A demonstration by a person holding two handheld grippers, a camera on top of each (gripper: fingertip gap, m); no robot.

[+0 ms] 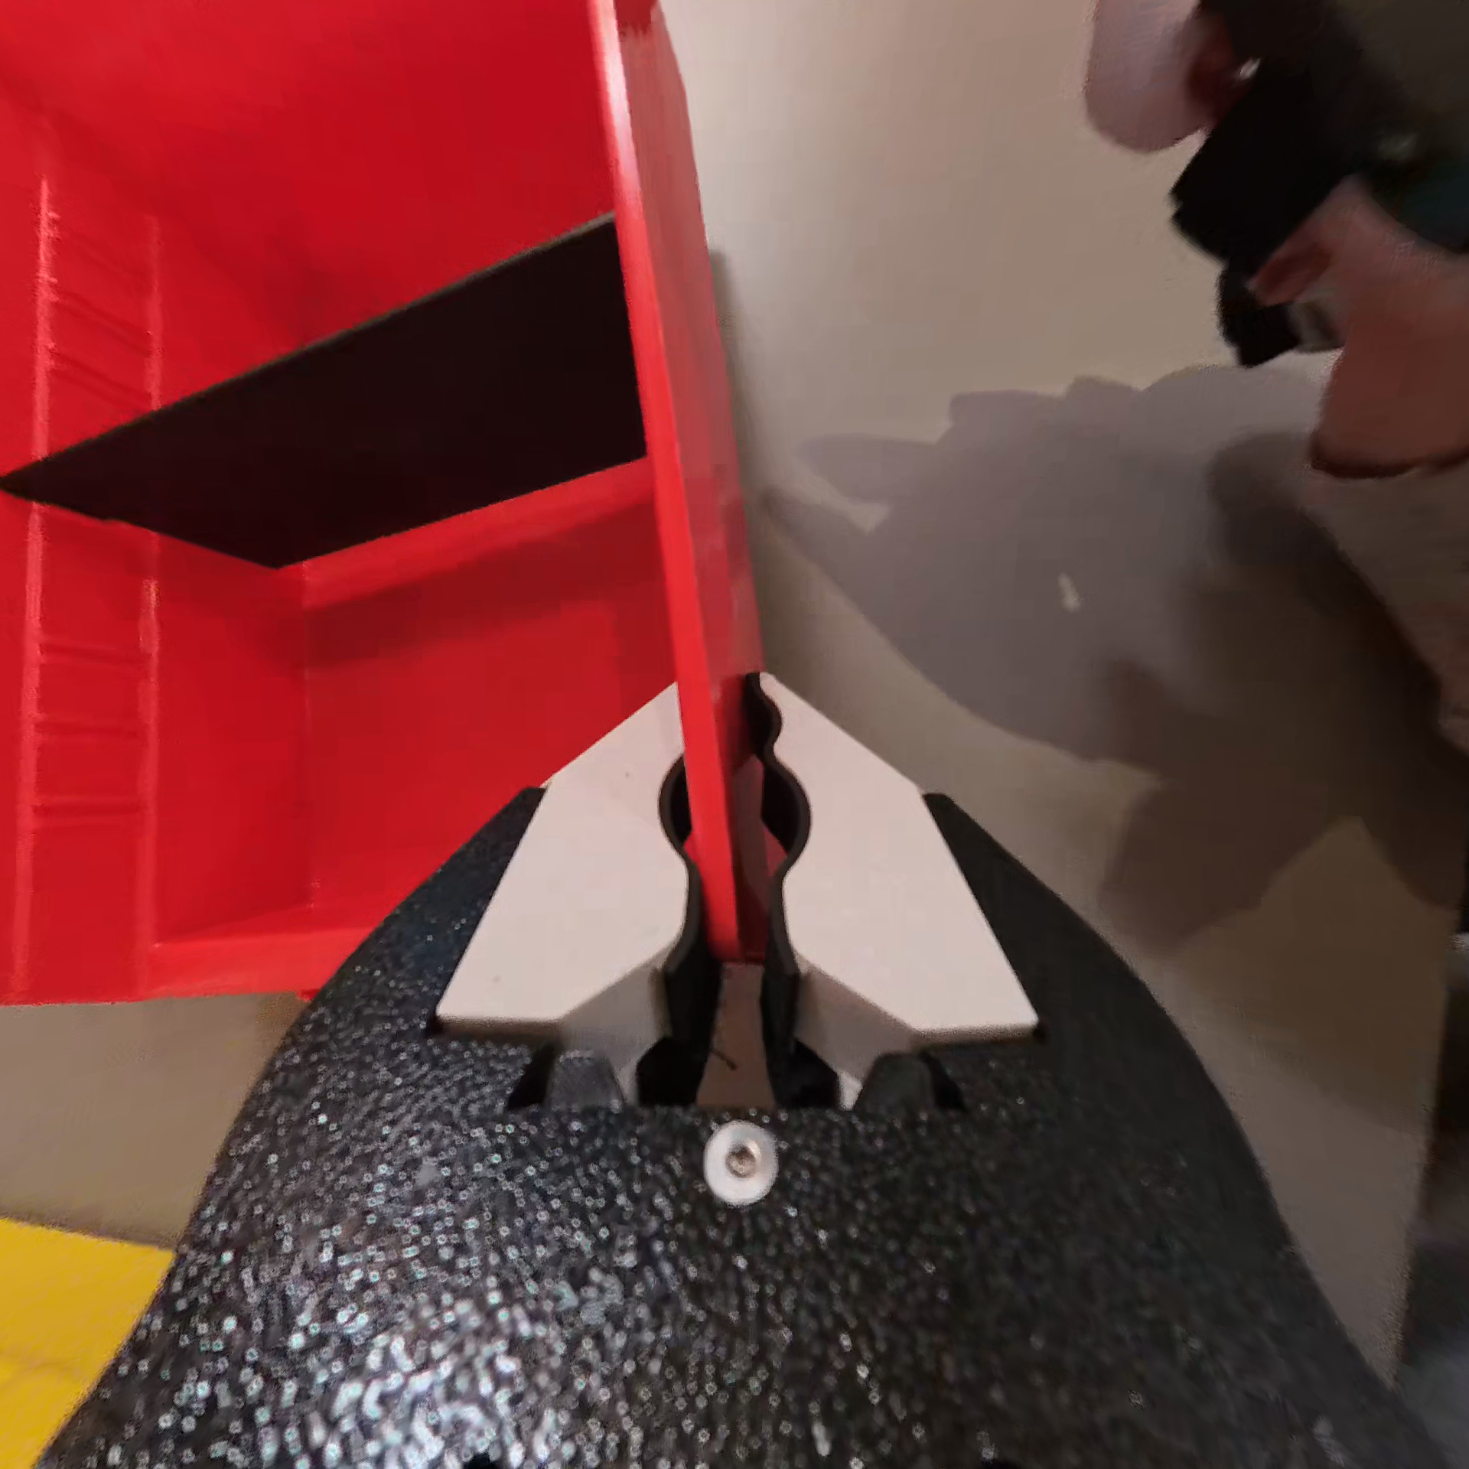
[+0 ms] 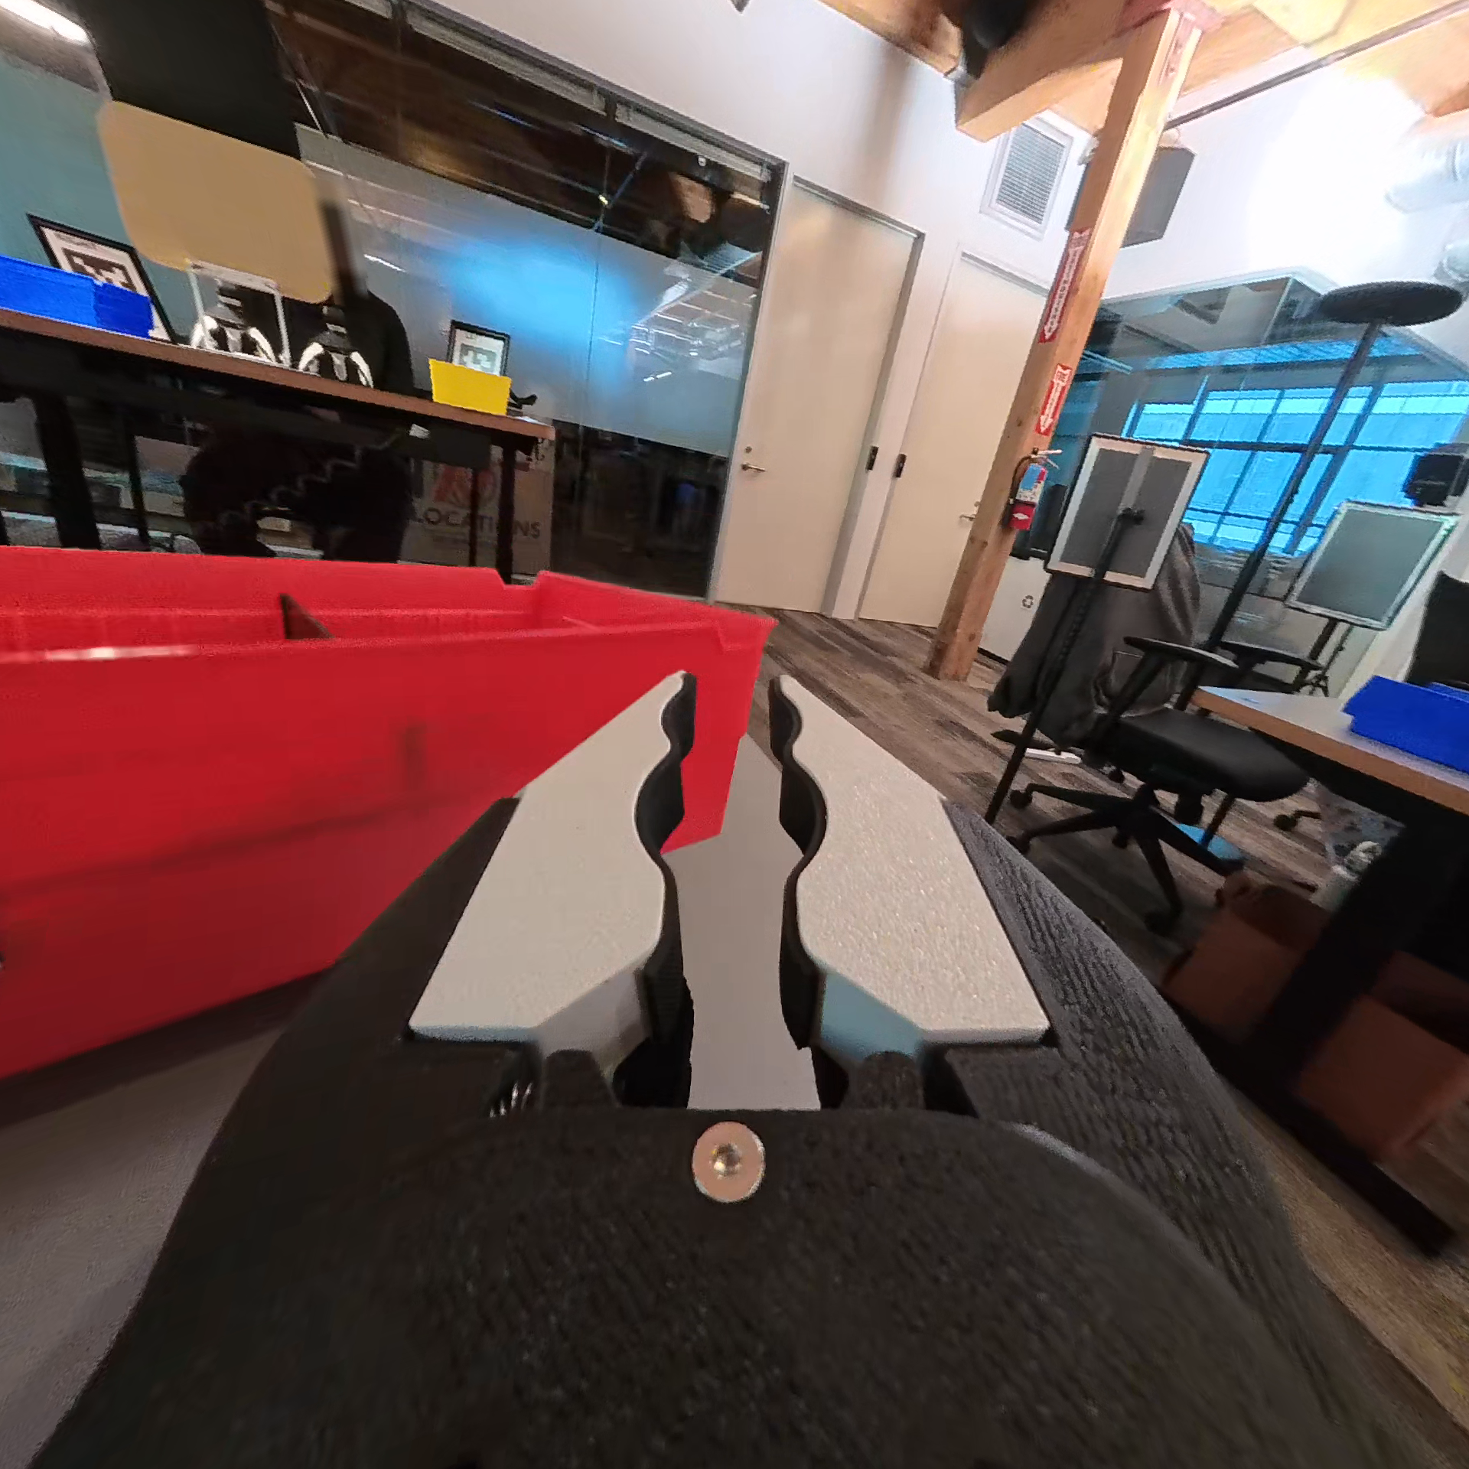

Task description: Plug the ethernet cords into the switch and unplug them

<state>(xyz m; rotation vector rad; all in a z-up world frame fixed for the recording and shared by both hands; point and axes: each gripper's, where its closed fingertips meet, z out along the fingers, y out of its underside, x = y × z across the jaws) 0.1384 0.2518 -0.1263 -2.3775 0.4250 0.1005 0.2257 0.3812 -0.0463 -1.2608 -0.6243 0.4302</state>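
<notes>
My left gripper (image 1: 727, 803) straddles the red bin (image 1: 318, 636) wall; my right gripper (image 2: 731, 763) faces open floor beside it.

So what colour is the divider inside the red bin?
Black; the divider shows best in the left wrist view, crossing the red bin.

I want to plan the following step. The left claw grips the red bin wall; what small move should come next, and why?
Probably draw the red bin closer with the left claw, shut on its wall. No switch or cords are visible, and the right claw is open and empty beside the bin.
</notes>
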